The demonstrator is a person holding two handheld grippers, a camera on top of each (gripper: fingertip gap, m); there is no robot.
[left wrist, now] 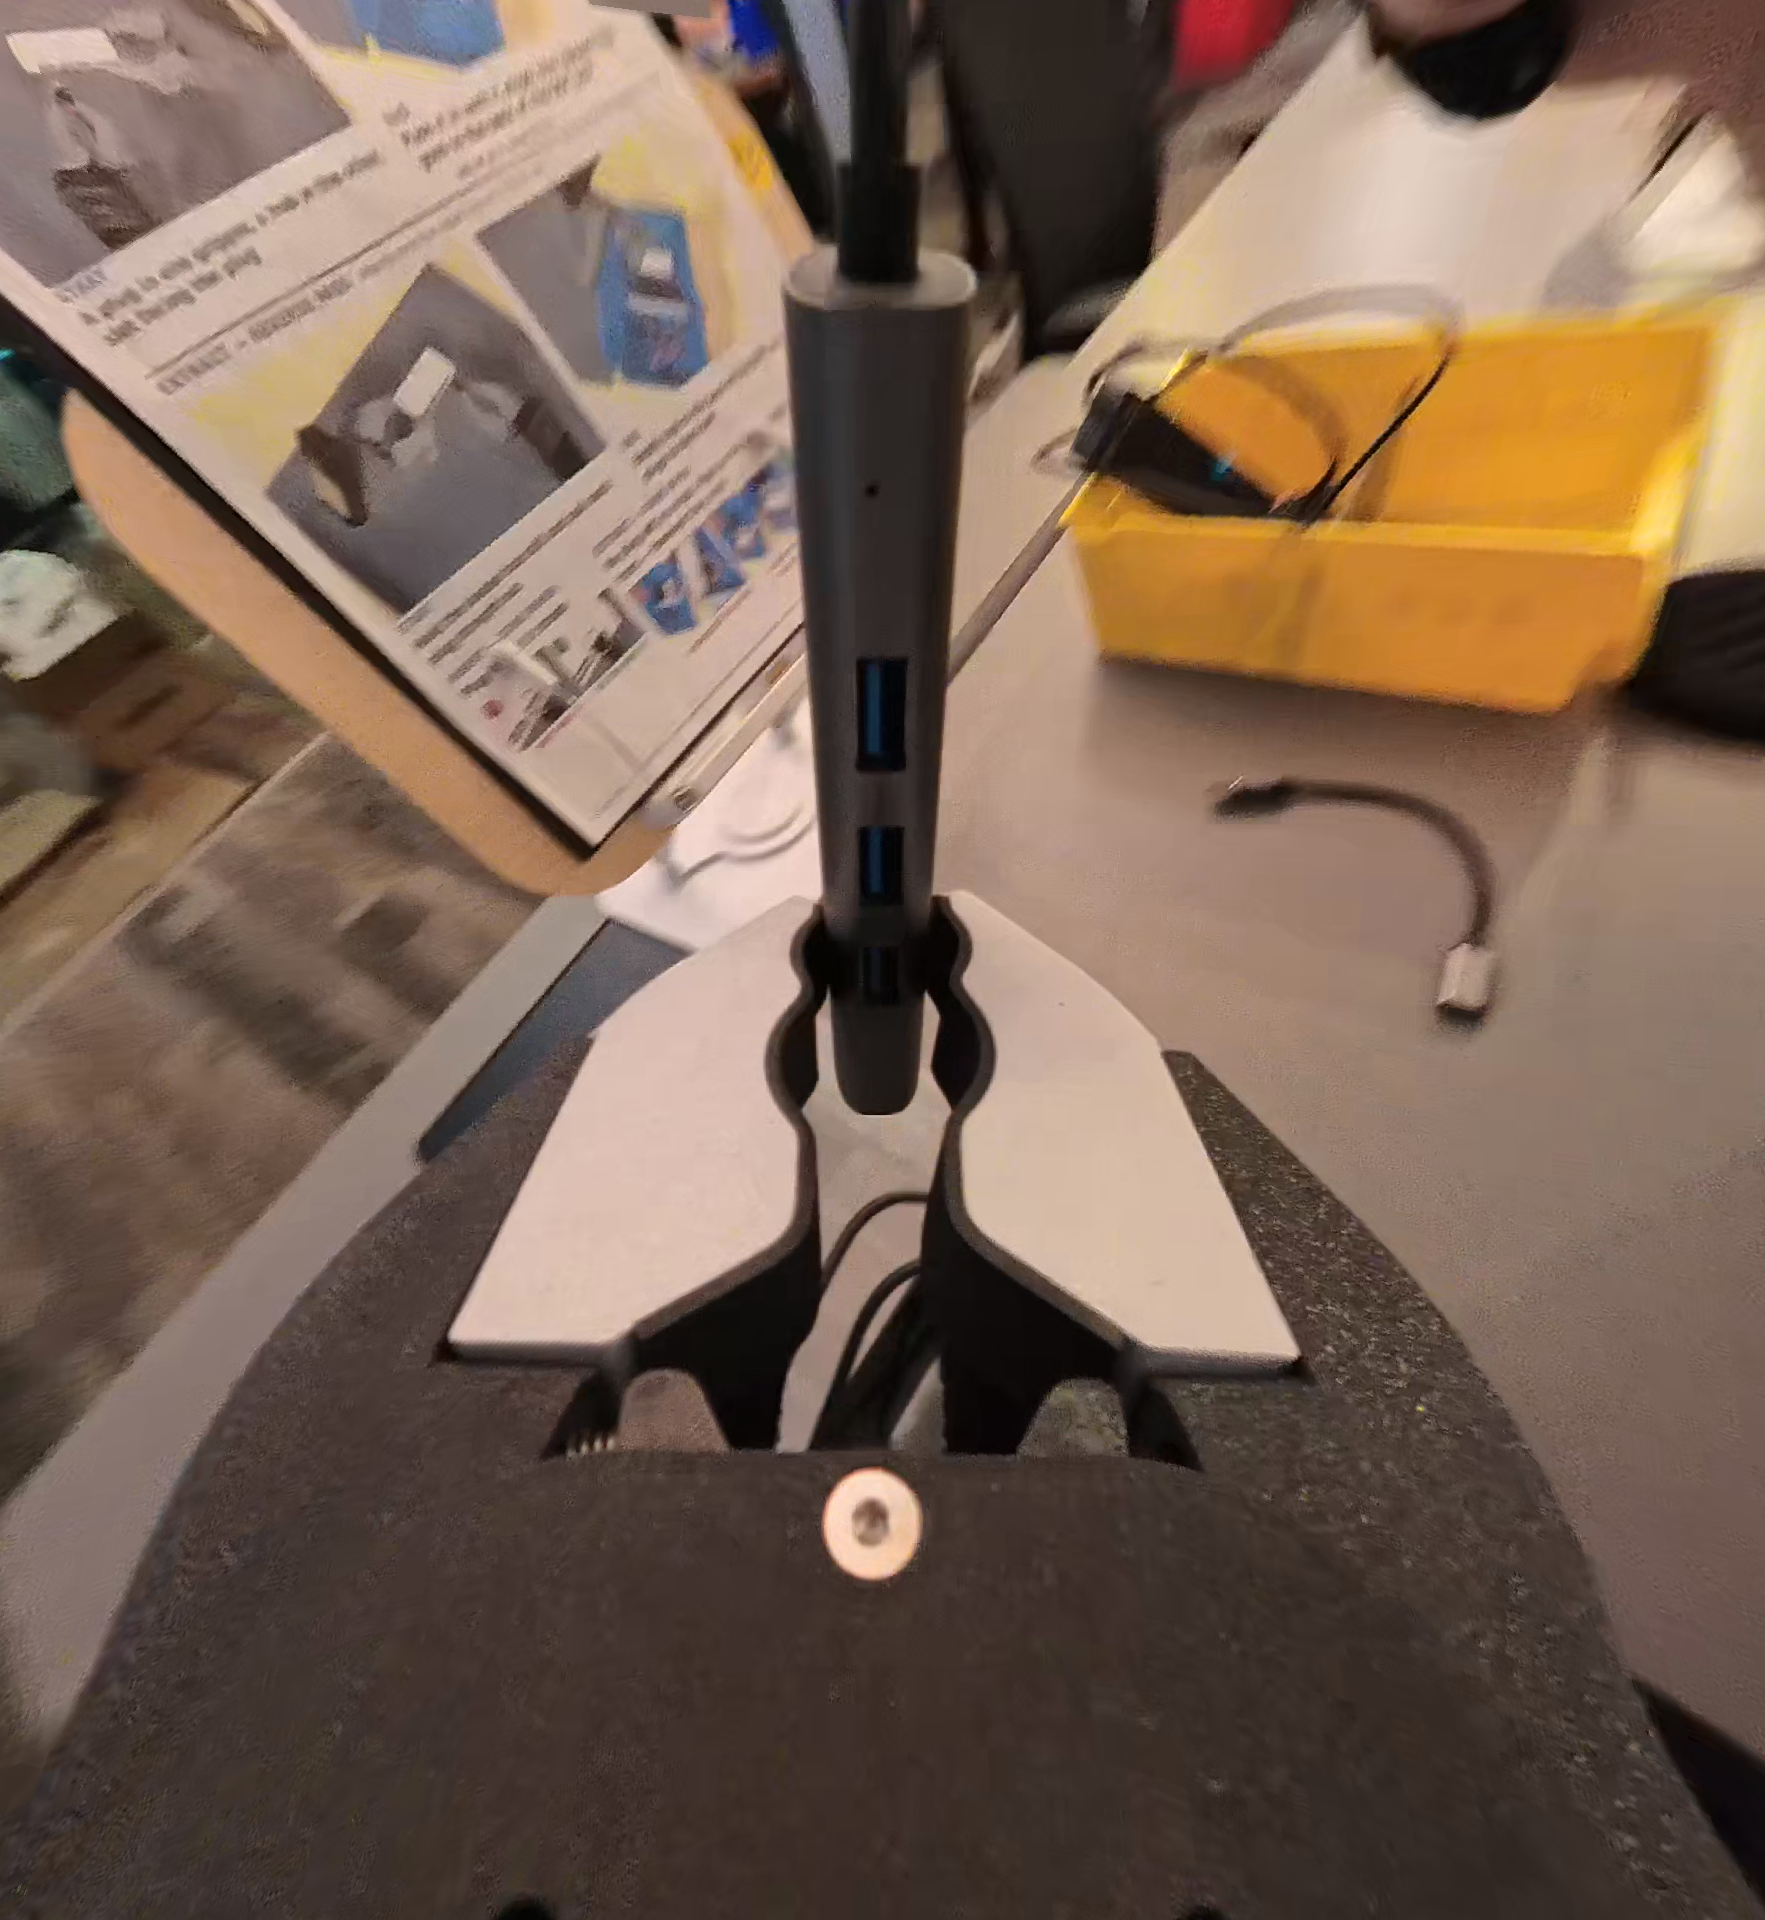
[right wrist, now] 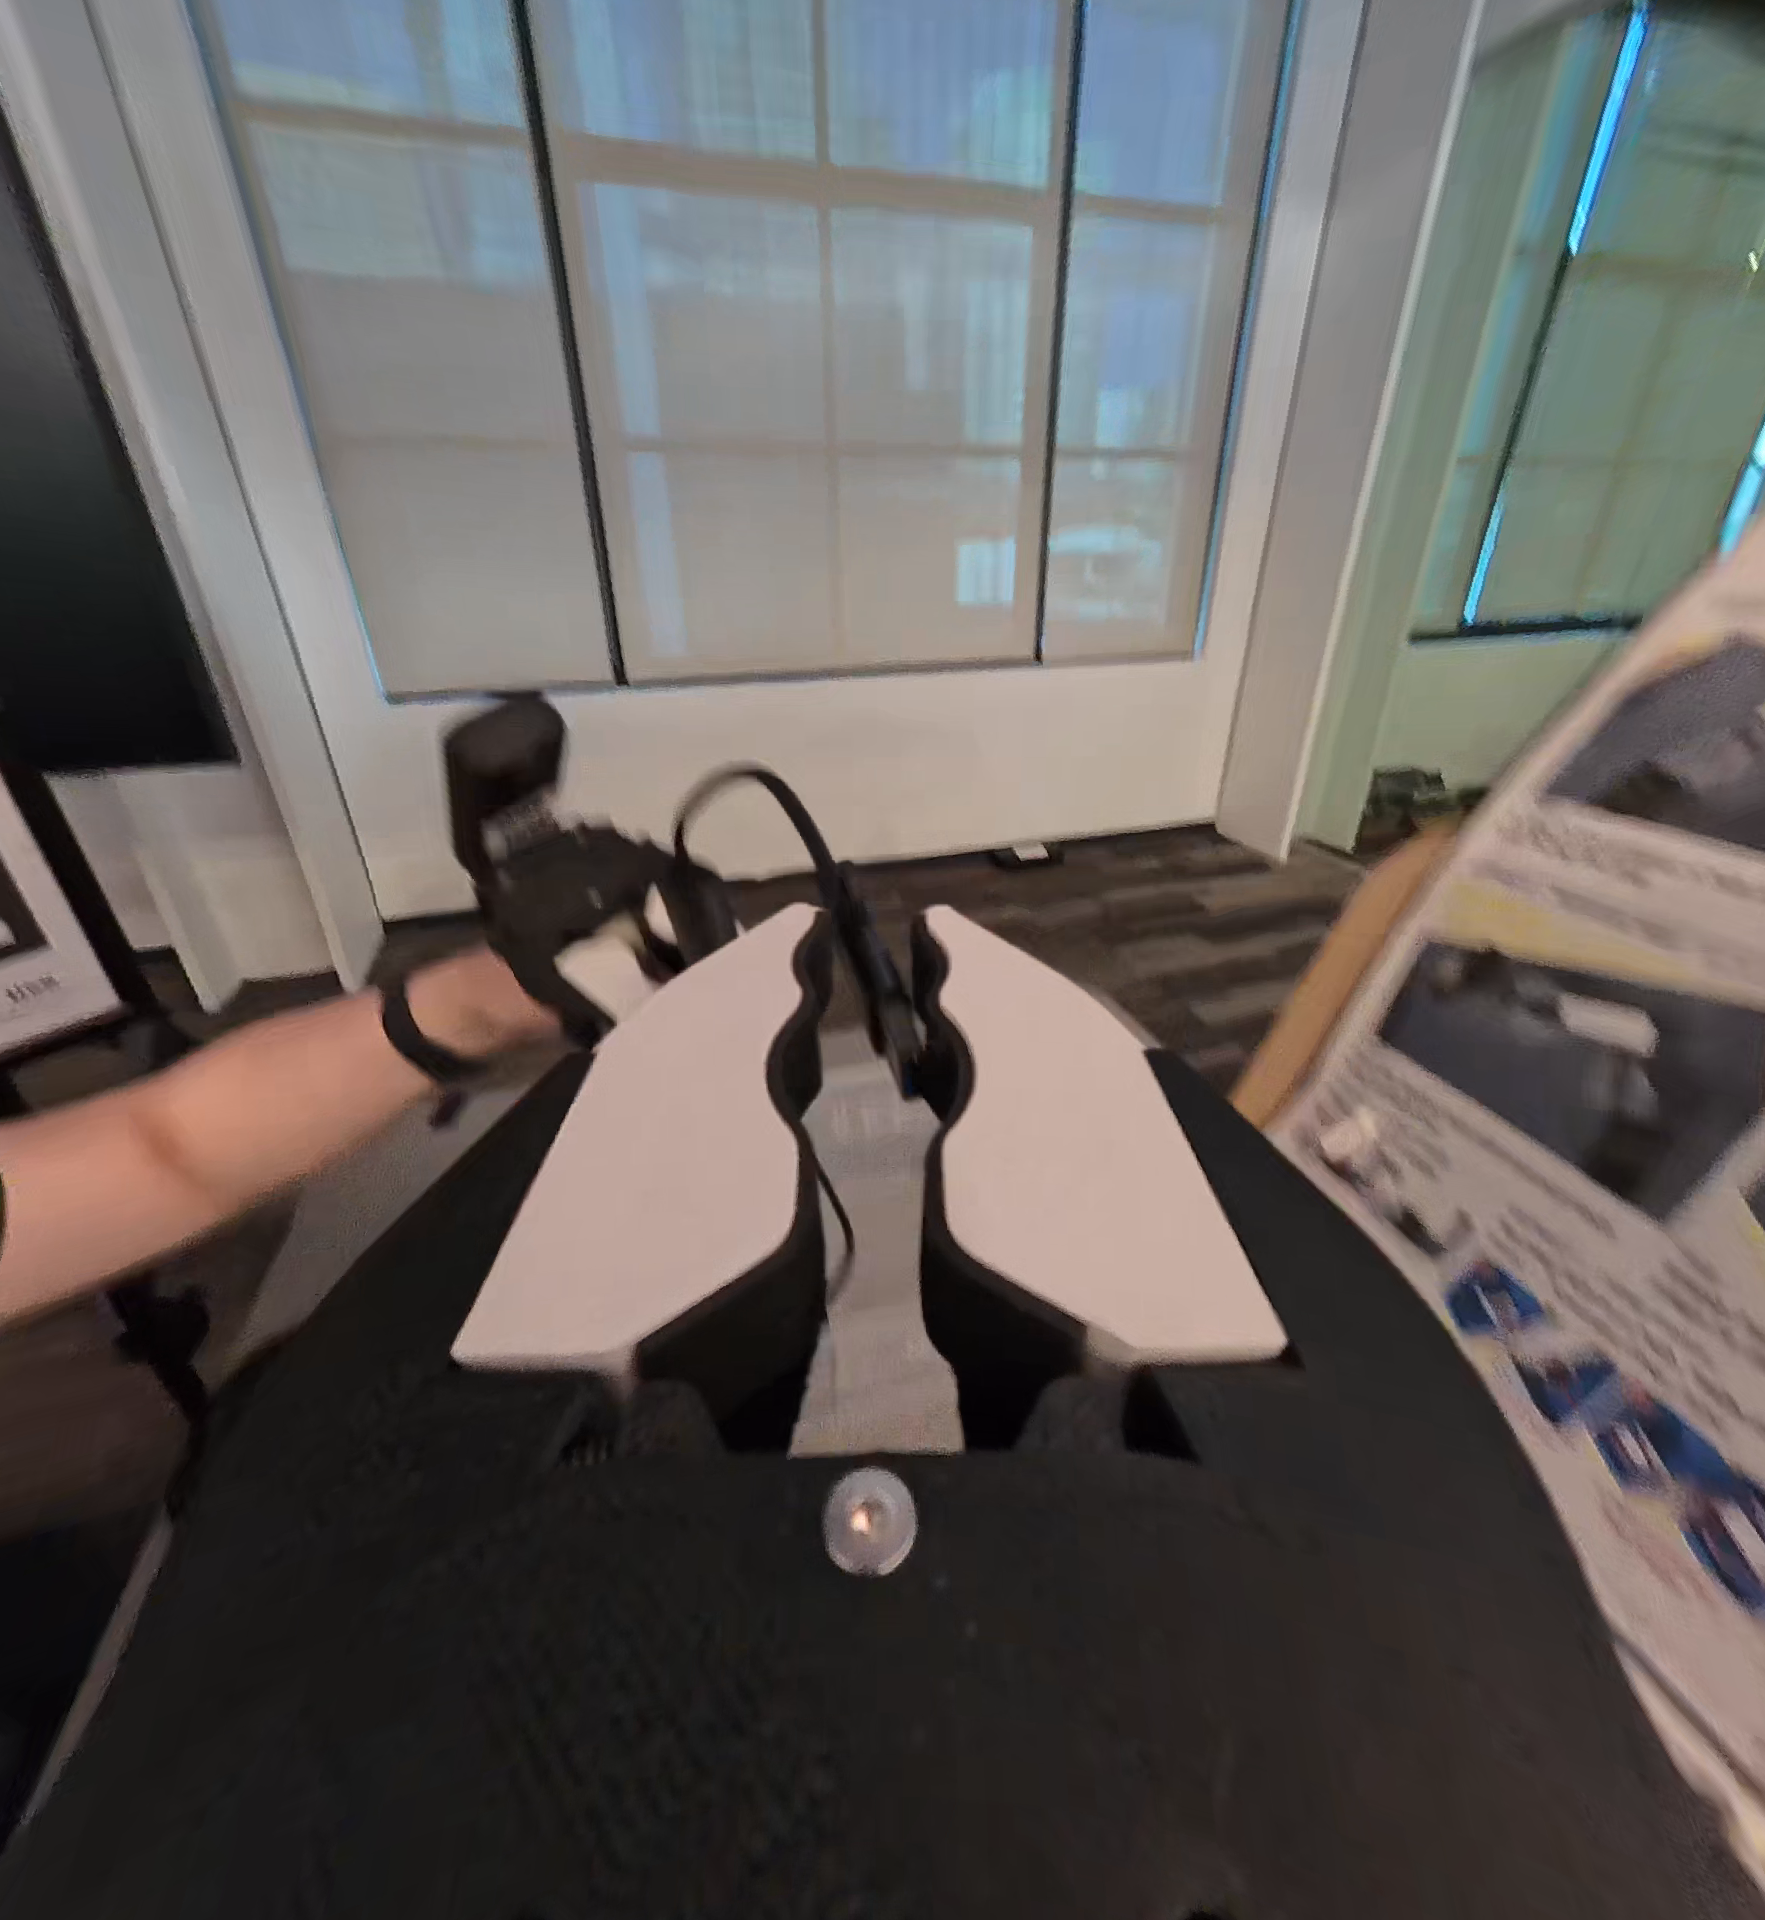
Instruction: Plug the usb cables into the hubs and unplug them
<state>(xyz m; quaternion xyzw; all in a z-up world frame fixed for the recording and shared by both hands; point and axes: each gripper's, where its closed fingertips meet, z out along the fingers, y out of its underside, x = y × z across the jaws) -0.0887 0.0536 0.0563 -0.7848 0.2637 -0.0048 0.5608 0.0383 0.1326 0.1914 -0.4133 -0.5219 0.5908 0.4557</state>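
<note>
Left tongs [left wrist: 876, 997]: clenched on the near end of a slim grey metal USB hub [left wrist: 876, 582], which stands up toward 12 o'clock with its black lead leaving the top edge; two blue ports face the camera above the grip, a third sits between the fingers.
Right tongs [right wrist: 873, 997]: clenched on a black USB plug with a blue tip [right wrist: 888, 997], its black cable looping up and away toward 11 o'clock.
Left wrist view only: grey worktop [left wrist: 1273, 1195]; short dark cable with a silver connector [left wrist: 1418, 883] lying loose at 3 o'clock; yellow plastic bin [left wrist: 1377, 582] at 2 o'clock with a black cabled item resting on its rim.
Right wrist view only: large paned window [right wrist: 826, 343]; the person's forearm [right wrist: 234, 1101] at 9 o'clock, holding the other gripper [right wrist: 545, 862] at 10 o'clock.
Both views: tilted printed instruction sheet on a wooden board [left wrist: 421, 416], blurred.
Edges and room: the board's lower edge sits just beside the hub at 9 o'clock; the worktop edge runs toward 7 o'clock; bare worktop lies from 3 to 5 o'clock.
</note>
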